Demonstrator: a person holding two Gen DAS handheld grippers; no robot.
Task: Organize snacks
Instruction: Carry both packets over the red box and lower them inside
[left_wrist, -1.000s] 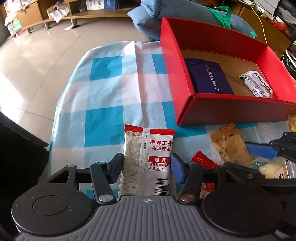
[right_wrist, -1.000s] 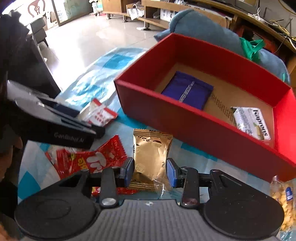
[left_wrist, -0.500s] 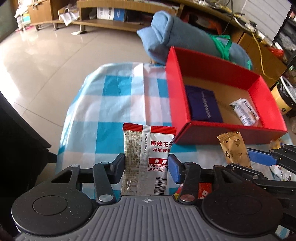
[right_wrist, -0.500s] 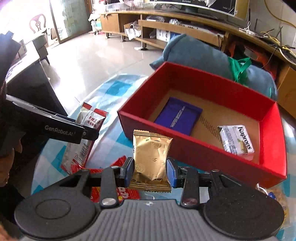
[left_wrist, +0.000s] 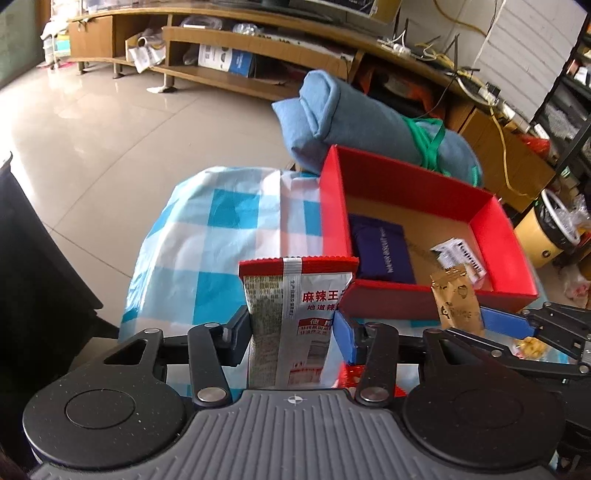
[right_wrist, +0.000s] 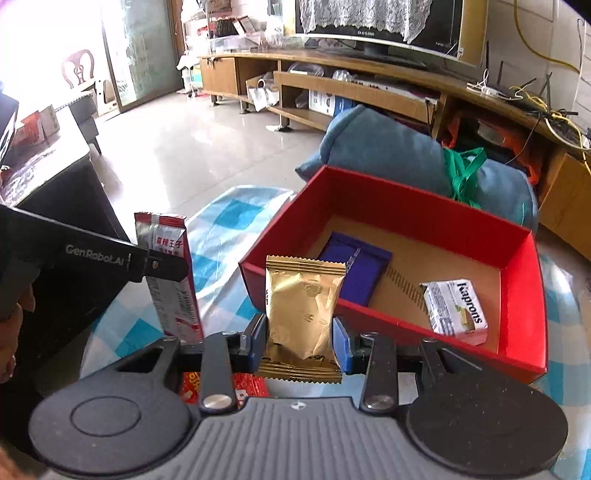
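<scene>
Two packets, a flat purple pouch (left_wrist: 382, 249) and a white wafer bar (left_wrist: 458, 254), already lie in the red cardboard box (left_wrist: 417, 299) at centre right of the left wrist view, where the left gripper (left_wrist: 291, 328) pinches a silver-and-red sachet (left_wrist: 295, 306) at lower centre. In the right wrist view, the right gripper (right_wrist: 300, 341) clamps a gold foil packet (right_wrist: 303, 310) at lower centre, short of the box; a red wrapper (right_wrist: 221, 386) waits on the table below, so I judge most sorting remains.

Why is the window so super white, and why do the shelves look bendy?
Right wrist view: daylight overexposes the glass door at upper left and glares off the floor. Both views: the fisheye lens curves the long wooden shelf, and the edges look slightly blurred.
</scene>
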